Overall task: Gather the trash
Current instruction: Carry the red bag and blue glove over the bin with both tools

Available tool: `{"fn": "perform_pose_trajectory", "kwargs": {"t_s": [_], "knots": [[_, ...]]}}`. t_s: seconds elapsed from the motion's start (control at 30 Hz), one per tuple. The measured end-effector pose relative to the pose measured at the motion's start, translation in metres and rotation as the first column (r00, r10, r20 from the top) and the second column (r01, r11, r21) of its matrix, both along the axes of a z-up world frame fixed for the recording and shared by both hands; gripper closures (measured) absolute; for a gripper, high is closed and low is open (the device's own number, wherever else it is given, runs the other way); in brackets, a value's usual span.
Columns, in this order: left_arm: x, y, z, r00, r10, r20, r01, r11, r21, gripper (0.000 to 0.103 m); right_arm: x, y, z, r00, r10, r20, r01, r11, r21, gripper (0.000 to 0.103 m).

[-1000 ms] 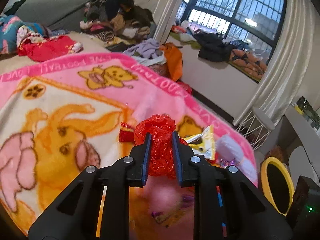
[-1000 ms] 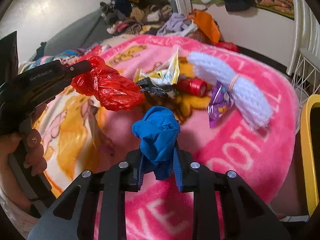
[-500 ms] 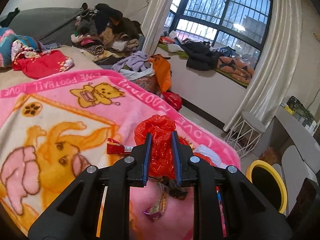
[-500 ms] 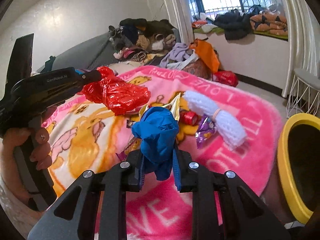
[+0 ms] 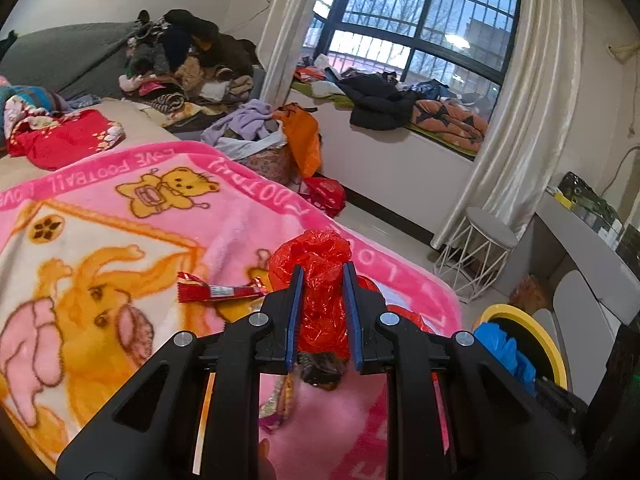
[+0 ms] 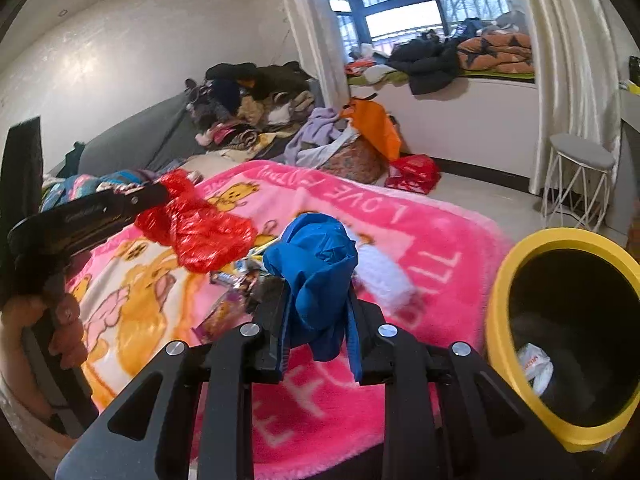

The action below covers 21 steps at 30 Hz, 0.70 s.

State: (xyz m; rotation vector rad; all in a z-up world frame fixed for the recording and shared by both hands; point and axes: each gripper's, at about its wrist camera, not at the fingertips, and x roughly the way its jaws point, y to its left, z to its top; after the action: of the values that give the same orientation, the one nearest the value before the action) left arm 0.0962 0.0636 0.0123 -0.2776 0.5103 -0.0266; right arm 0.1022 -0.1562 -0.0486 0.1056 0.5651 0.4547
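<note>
My left gripper (image 5: 320, 280) is shut on a crumpled red plastic bag (image 5: 316, 256) and holds it above the pink blanket (image 5: 120, 216); the red bag also shows in the right wrist view (image 6: 200, 236). My right gripper (image 6: 316, 300) is shut on a crumpled blue plastic bag (image 6: 316, 256), held above the blanket's edge, left of the yellow-rimmed bin (image 6: 496, 320). The bin (image 5: 552, 344) and the blue bag (image 5: 508, 354) show at the lower right of the left wrist view. A red wrapper (image 5: 220, 292) and more wrappers (image 6: 224, 308) lie on the blanket.
A white foam net (image 6: 384, 276) lies on the blanket near the bin. White trash (image 6: 534, 364) lies inside the bin. A white wire stool (image 6: 576, 184) stands by the curtain. Clothes piles (image 6: 248, 100) cover the bed's far end and the window sill.
Both grippers have risen and swung right toward the bin, each still holding its bag. The bin now looms larger in the right wrist view.
</note>
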Motion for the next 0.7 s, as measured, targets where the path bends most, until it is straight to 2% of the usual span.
{"fn": "perform_pose_trajectory", "kwargs": {"t_s": [0.7], "knots": [[-0.001, -0.049, 0.002, 0.994, -0.107, -0.003, 0.108, 0.993, 0.039, 0.089, 0.005, -0.067, 0.006, 0.987, -0.162, 0.019, 0.161, 0.986, 0.033, 0.081]]}}
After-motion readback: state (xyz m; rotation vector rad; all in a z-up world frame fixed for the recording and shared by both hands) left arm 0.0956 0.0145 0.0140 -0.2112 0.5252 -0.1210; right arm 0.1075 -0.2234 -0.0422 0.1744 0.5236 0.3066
